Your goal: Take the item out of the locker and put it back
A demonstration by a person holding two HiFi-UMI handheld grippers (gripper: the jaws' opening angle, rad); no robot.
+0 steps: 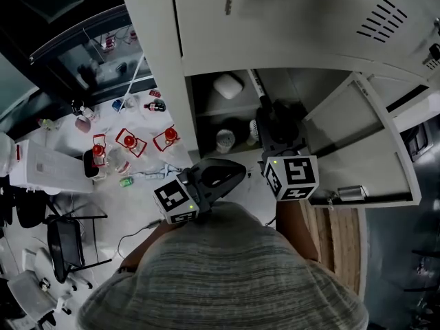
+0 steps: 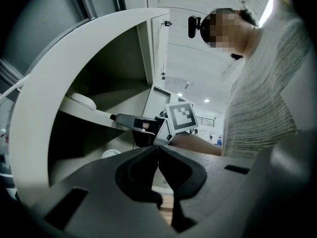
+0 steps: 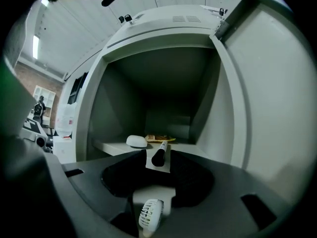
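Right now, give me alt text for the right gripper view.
The right tool faces an open locker with jaws apart; a black-capped marker sits loosely between them. A white oval object and a yellowish packet lie on the shelf behind.

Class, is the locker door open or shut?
Open: the locker door stands swung out to the right, and the shelf inside shows.

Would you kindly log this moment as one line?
left gripper shut, empty | right gripper open around marker | at locker shelf
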